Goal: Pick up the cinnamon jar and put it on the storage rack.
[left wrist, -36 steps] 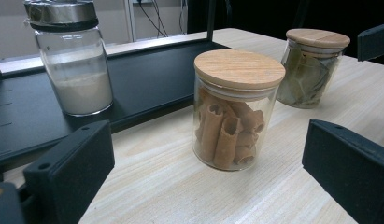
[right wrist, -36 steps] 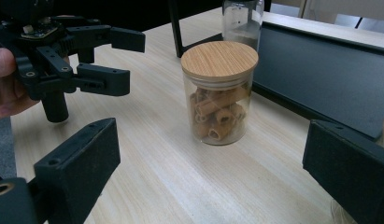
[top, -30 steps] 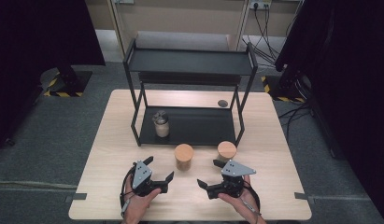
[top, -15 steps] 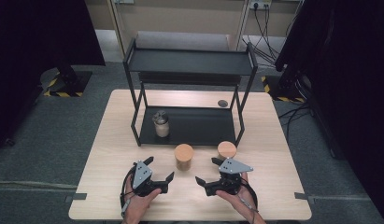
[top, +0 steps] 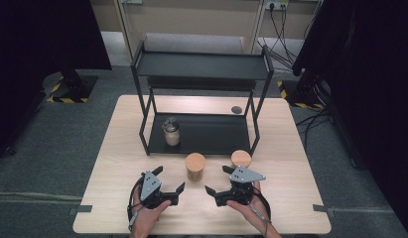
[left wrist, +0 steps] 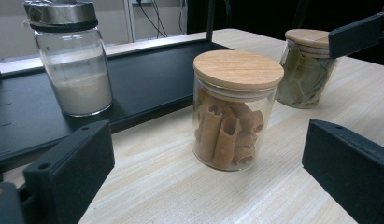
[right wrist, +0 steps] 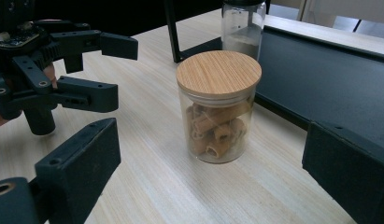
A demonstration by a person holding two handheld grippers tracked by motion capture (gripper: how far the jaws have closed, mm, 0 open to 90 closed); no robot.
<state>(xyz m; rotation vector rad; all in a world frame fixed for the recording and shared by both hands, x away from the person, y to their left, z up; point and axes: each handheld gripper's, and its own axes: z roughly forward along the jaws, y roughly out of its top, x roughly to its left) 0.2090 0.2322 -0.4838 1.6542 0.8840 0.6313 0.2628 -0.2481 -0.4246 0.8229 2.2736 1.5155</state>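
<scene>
Jars bear no readable labels — pasta jar [top: 195, 166] stands between left gripper [top: 168, 185] and right gripper [top: 217, 184], both agape.

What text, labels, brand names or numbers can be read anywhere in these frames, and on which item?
None. The pasta jar and the leaf jar have plain wooden lids and bare glass. The powder jar on the black shelf rack carries no label. The left gripper and right gripper show no legible markings.
</scene>
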